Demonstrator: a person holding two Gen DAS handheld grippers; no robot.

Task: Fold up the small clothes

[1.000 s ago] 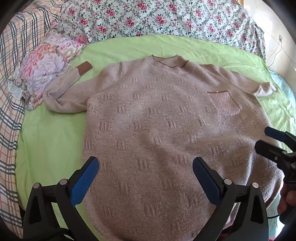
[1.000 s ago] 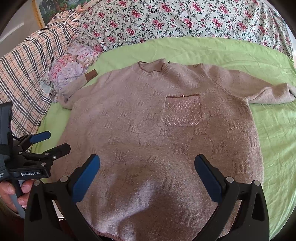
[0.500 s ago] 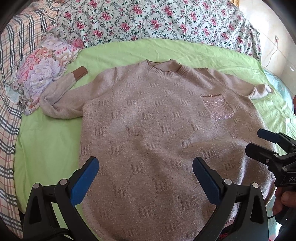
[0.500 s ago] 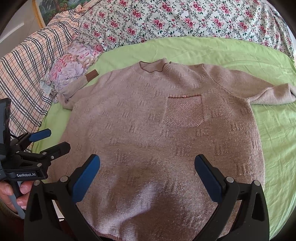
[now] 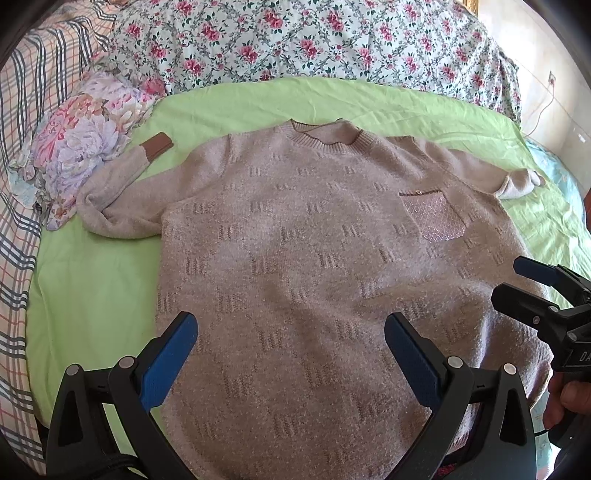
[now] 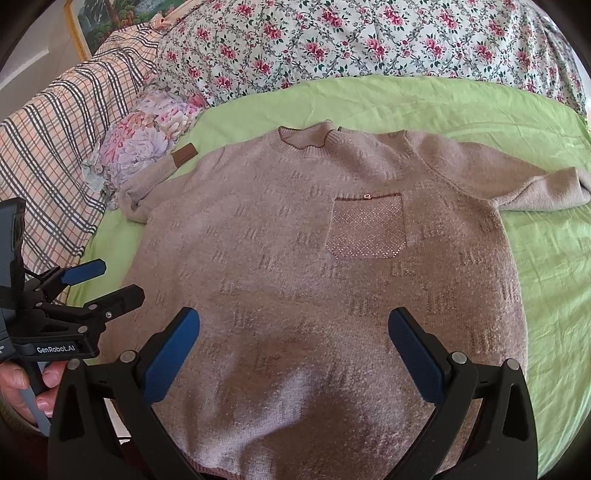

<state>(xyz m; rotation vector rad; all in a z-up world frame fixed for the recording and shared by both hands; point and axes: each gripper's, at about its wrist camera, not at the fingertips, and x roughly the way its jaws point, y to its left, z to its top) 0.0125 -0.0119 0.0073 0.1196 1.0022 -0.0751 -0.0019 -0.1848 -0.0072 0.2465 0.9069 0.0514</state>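
Both views are brightly daylit and sharp at the centre — soft shadows are cast on the sweater [image 6: 314, 295], and edges are bent and vignetted by the fisheye.

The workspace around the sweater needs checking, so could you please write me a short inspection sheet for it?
Surface: green sheet on a bed, lightly wrinkled.
Job's things: beige knit sweater laid flat, front up, unfolded; chest pocket showing; the sleeve with the brown cuff is bent back on itself, the other sleeve lies out to the side.
Clutter: bunched flowered cloth by the brown cuff.
Grippers: left gripper open above the hem; right gripper open above the hem; neither holds cloth.
Cables: a thin cord on the wall beyond the bed.
Surroundings: rose-print quilt, plaid bedding, a framed picture.
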